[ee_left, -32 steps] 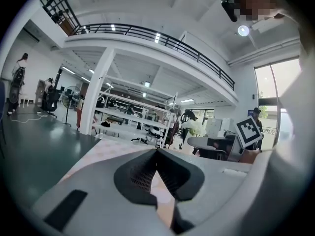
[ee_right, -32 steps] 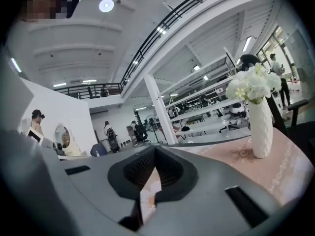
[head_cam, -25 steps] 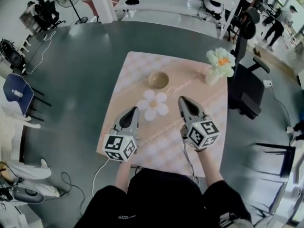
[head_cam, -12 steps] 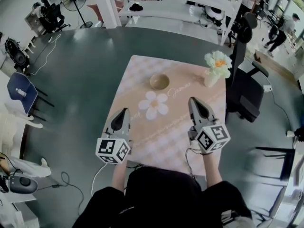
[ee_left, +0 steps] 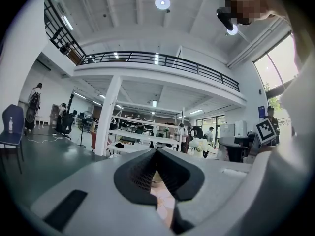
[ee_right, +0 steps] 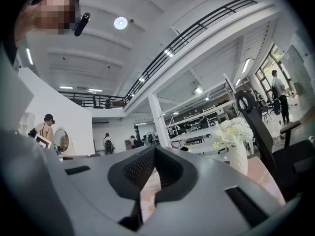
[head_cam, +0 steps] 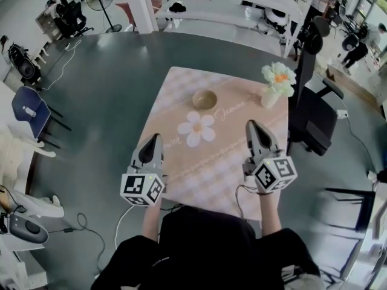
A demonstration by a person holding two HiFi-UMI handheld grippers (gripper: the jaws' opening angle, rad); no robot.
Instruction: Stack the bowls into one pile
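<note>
Now that both of your grippers have drawn back toward the bottom of the head view, the entries read as follows.

- Pale tan round bowl (head_cam: 204,99): upper middle of the frame, standing on the pink-and-white checked tablecloth (head_cam: 224,168). It is the only bowl form in view. Whether others sit nested inside it cannot be told from here.
- White flower-shaped mat (head_cam: 196,128): just below the bowl in the frame, not touching it, with nothing on it.
- White vase of pale flowers (head_cam: 277,83): upper right of the cloth, near its right edge.
- Left gripper (head_cam: 152,139): jaws together, nothing between them. A second ago your tip lay just beside the mat. It now sits lower and further left, at the cloth's left edge and well apart from the bowl.
- Right gripper (head_cam: 253,127): jaws pressed closed, empty. It has moved lower and toward the right edge of the cloth, also well apart from the bowl.

Meaning for the task: no loose bowl remains anywhere on the cloth, and you hold none. The pile therefore looks complete, and your withdrawal reads as the close of the job rather than a reach for another bowl. Nothing further seems to need gripping.
</note>
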